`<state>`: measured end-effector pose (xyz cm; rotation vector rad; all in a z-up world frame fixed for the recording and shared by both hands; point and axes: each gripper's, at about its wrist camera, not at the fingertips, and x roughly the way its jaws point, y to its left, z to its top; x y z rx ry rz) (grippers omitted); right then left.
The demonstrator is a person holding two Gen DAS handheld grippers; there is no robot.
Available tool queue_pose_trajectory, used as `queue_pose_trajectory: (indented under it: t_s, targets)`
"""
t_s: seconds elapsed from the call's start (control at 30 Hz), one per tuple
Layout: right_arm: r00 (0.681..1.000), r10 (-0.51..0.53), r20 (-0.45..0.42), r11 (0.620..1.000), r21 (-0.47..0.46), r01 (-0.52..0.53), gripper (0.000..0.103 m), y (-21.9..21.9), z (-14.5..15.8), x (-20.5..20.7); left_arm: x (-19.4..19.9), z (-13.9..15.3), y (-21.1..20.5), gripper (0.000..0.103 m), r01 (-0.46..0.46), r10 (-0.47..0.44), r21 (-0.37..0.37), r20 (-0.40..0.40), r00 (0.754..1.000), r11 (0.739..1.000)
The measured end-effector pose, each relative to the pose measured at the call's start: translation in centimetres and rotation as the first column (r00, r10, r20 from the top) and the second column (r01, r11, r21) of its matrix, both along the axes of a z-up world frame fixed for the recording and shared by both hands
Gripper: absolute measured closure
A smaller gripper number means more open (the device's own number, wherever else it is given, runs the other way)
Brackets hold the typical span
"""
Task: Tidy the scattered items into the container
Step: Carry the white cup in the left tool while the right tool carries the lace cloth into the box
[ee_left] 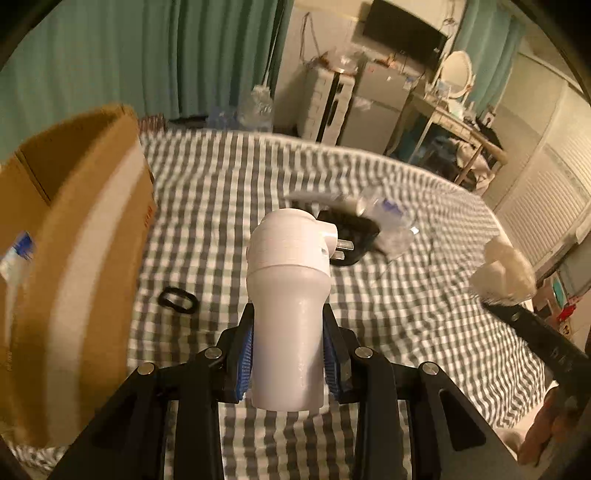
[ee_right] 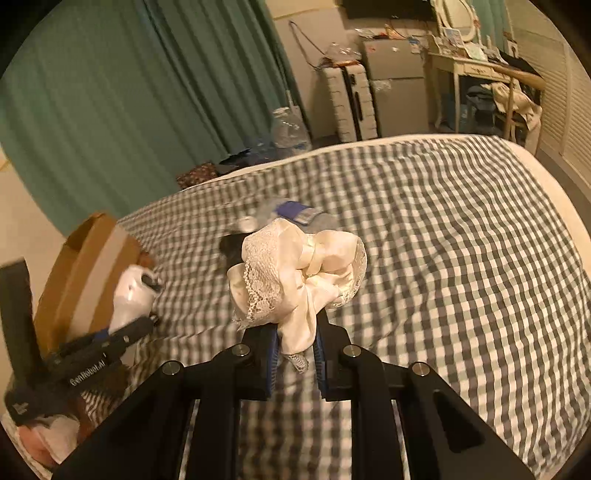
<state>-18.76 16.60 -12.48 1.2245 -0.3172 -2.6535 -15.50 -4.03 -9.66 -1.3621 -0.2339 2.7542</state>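
A lived-in bedroom in a home. A bed (ee_right: 443, 236) under a grey-and-white checked sheet fills the floor space. Teal curtains (ee_right: 110, 92) hang full length. Against the far wall stand a small grey refrigerator (ee_left: 373, 107), a wall-mounted television (ee_left: 402, 31) and a cluttered dressing table (ee_right: 476, 70) bearing an oval mirror (ee_left: 456, 72). Louvred doors (ee_left: 546, 192) line one side.

"GenRobot.AI" on left gripper (ee_right: 122, 334)

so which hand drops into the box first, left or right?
Left, probably. The left gripper holds the white plug-in device right beside the cardboard box. The right gripper, holding the cream lace scrunchie, sits farther from the box, with the left one in between.
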Motion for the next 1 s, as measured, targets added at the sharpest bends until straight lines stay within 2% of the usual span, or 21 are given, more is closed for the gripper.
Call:
queue_pose_trajectory:
  t_s: [0.13,0.33,0.67,0.87,1.0]
  targets:
    - [0.999,0.034,-0.025,0.999,0.008,-0.033,0.087,-1.8,1.9,2.5,1.6,2.8,-0.8,0.071,-0.012,0.013,0.027,-0.035,0.999,1.0]
    - [0.995,0.05,-0.085,0.999,0.016,-0.049,0.087,-3.2,5.5,5.6,3.8,6.6,-2.9,0.071,-0.025,0.026,0.01,-0.092,0.995,1.0]
    - [0.977,0.134,-0.164,0.991,0.049,-0.128,0.086,-7.4,9.8,9.0,8.6,9.9,-7.7,0.071,-0.063,0.065,0.021,-0.144,0.987,0.998]
    - [0.966,0.182,-0.183,0.983,0.052,-0.176,0.086,-10.9,10.8,10.2,11.4,11.4,-10.1,0.07,-0.078,0.078,0.006,-0.171,0.982,0.997]
    - [0.948,0.252,-0.196,0.968,0.068,-0.243,0.085,-14.3,11.2,10.9,12.2,12.4,-11.2,0.07,-0.1,0.093,-0.024,-0.203,0.975,0.995]
